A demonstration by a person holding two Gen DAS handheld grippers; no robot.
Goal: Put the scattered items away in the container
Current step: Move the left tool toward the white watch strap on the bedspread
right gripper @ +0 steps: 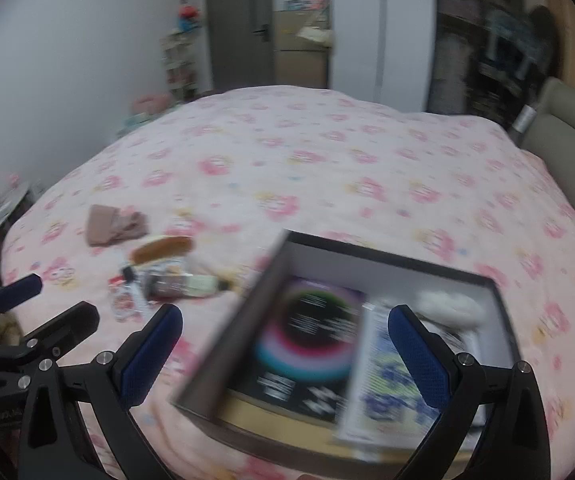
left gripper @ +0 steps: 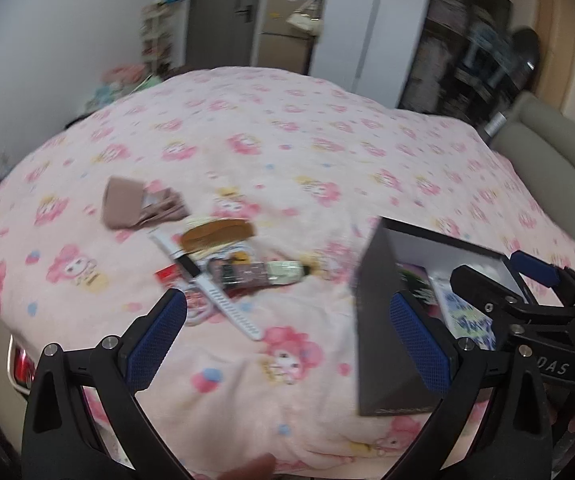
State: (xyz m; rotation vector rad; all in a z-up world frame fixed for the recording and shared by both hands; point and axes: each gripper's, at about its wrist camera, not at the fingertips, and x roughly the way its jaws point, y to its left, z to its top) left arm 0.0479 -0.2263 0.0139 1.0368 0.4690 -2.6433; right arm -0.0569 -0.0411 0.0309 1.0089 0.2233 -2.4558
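Observation:
A dark open box (right gripper: pixel 235 328) with a white lining sits on the pink bed. Inside lie a black booklet (right gripper: pixel 311 340), a blue-patterned packet (right gripper: pixel 383 392) and a white fluffy item (right gripper: pixel 447 304). My right gripper (right gripper: pixel 285 356) hangs open over the box's near left part and holds nothing. Left of the box (left gripper: pixel 379 320) lie scattered things: a brown pouch (left gripper: pixel 127 204), a wooden comb (left gripper: pixel 217 234), a white watch (left gripper: pixel 207 288), a dark tube (left gripper: pixel 259 274) and a small red packet (left gripper: pixel 169 276). My left gripper (left gripper: pixel 287 340) is open and empty, just short of the pile.
The pink patterned bedspread (left gripper: pixel 287 152) covers the whole bed, and a grey headboard (left gripper: pixel 559 168) stands at the right. Behind are a shelf rack (right gripper: pixel 179 68), a grey door (right gripper: pixel 239 20) and a dark bookcase (right gripper: pixel 487 40). The views are motion-blurred.

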